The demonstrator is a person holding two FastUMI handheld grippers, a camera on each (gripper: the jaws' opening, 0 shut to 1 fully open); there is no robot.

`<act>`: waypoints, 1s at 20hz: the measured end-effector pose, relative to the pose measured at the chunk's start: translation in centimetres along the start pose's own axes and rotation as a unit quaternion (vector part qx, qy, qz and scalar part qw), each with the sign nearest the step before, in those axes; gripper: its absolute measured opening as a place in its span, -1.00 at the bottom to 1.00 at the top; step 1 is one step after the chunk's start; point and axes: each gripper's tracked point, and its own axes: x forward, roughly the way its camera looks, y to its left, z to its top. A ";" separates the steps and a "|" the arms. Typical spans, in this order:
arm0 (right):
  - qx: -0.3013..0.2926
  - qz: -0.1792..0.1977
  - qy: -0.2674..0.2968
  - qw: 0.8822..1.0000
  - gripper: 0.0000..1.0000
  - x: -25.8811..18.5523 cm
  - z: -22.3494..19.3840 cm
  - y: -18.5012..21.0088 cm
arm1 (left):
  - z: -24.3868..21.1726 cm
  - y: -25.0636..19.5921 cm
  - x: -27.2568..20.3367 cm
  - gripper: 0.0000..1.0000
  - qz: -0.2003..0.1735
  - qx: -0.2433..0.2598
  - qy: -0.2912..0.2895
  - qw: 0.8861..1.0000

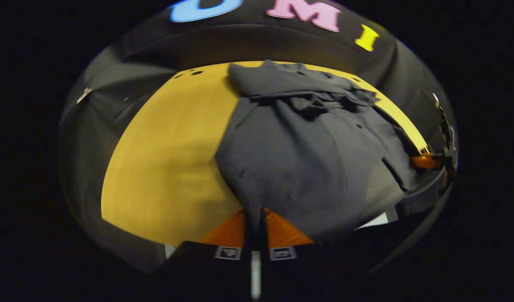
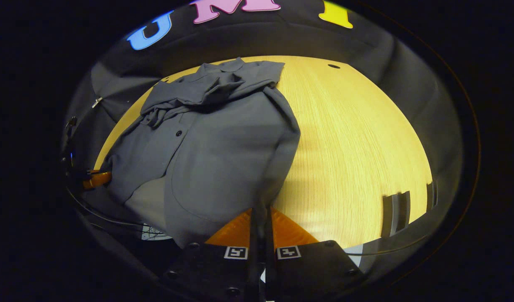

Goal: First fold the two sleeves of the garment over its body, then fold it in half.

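A grey button-up garment (image 1: 307, 151) lies on the yellow wooden table (image 1: 169, 147), collar at the far side, with both sleeves (image 1: 320, 100) bunched across the chest. My left gripper (image 1: 255, 216) is shut on the near hem at one corner. The right gripper view has the same garment (image 2: 215, 151), and my right gripper (image 2: 262, 214) is shut on the hem's other corner. The hem hangs lifted between the two grippers. The right gripper (image 1: 424, 161) appears at the far right of the left gripper view, and the left gripper (image 2: 98, 178) at the far left of the right gripper view.
Bare table (image 2: 357, 138) stretches to the garment's right in the right gripper view, with a small hole (image 2: 334, 66) near the far edge. Small holes (image 1: 196, 72) mark the far left corner. Black cloth walls surround the table. Dark slots (image 2: 397, 212) show near the front right edge.
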 end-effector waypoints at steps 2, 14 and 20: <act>0.029 0.004 -0.002 1.000 -0.89 -0.5 0.4 -0.3 | 0.9 -0.2 -0.1 -0.89 -0.002 -0.028 0.006 1.000; 0.089 0.059 -0.217 0.970 -0.89 -8.3 17.9 -0.6 | 16.7 2.5 -6.8 -0.89 -0.008 -0.129 -0.154 0.979; 0.067 0.067 -0.272 0.958 -0.89 -8.0 26.2 -0.3 | 24.6 4.0 -6.3 -0.89 -0.005 -0.115 -0.211 0.971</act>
